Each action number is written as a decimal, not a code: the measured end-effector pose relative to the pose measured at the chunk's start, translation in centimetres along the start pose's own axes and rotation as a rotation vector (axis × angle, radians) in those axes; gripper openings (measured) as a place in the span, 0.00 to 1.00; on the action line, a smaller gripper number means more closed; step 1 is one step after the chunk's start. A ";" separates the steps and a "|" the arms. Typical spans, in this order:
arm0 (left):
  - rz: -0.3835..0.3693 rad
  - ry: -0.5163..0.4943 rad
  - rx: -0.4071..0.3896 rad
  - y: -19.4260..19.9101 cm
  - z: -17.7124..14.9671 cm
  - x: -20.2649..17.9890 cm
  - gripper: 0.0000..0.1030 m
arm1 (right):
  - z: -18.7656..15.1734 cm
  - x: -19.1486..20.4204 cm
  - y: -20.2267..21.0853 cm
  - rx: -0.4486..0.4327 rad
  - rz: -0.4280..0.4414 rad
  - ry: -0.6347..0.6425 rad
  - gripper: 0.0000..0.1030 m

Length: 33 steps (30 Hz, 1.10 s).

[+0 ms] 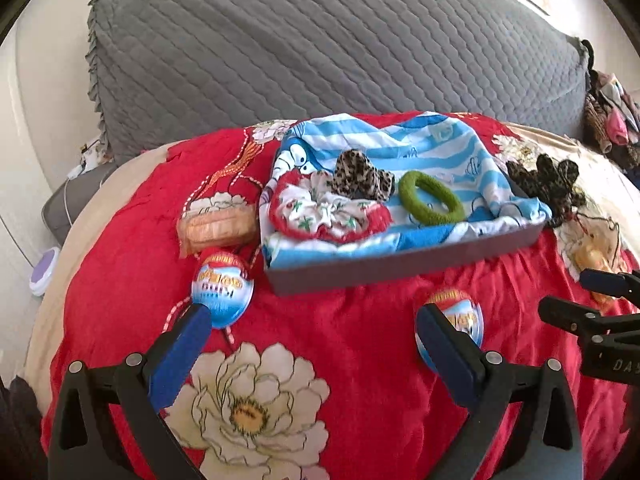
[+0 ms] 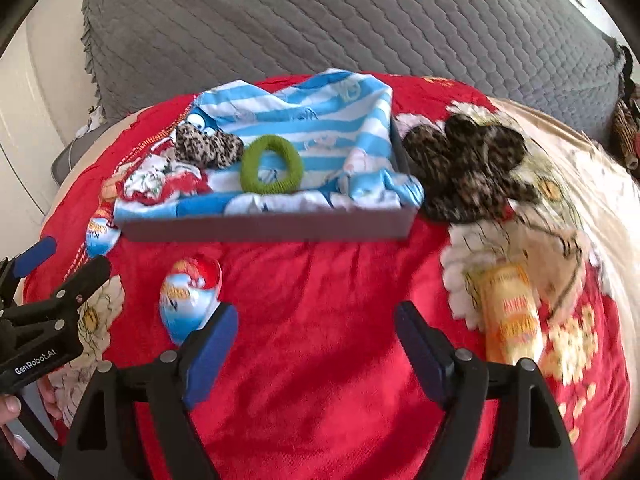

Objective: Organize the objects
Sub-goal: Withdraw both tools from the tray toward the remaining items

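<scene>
A shallow grey tray (image 1: 400,266) (image 2: 264,228) lined with a blue-striped cloth holds a green hair ring (image 1: 432,197) (image 2: 272,164), a leopard scrunchie (image 1: 360,178) (image 2: 208,145) and a red-white scrunchie (image 1: 328,212) (image 2: 160,180). Two egg-shaped candy packs lie on the red bedspread in front: one (image 1: 222,290) (image 2: 100,232) at the left, one (image 1: 456,320) (image 2: 188,292) nearer the middle. A dark leopard scrunchie (image 1: 544,180) (image 2: 468,168) lies right of the tray. My left gripper (image 1: 312,344) is open and empty above the bedspread. My right gripper (image 2: 316,344) is open and empty too.
A wrapped biscuit pack (image 1: 218,226) lies left of the tray. A yellow snack pack (image 2: 510,316) lies on the right. A grey quilted pillow (image 1: 320,40) lies behind. Clothes (image 1: 608,120) pile at the far right.
</scene>
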<state>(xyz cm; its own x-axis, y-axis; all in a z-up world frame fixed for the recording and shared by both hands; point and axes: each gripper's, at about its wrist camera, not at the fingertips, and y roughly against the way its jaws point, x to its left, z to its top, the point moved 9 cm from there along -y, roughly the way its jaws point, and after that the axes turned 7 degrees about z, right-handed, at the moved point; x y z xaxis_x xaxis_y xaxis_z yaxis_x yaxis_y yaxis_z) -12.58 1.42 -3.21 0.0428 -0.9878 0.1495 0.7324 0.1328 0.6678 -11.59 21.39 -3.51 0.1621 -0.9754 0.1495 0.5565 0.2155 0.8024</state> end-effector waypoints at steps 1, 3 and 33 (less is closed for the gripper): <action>-0.002 -0.004 -0.001 0.2 -0.3 0.0 0.99 | -0.3 -0.2 0.1 0.004 -0.003 -0.003 0.78; -0.005 -0.009 -0.005 0.6 -0.8 -0.1 0.99 | -0.9 -0.5 0.4 0.009 -0.007 -0.013 0.78; -0.046 -0.056 0.030 1.7 -4.9 -3.4 0.99 | -4.5 -3.9 2.1 0.016 -0.062 -0.067 0.82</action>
<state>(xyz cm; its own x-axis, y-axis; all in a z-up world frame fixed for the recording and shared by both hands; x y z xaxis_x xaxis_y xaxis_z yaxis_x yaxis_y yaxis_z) -8.16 4.59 -6.12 -0.0285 -0.9870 0.1582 0.7121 0.0910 0.6962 -7.38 25.83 -4.95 0.0723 -0.9878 0.1376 0.5504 0.1546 0.8205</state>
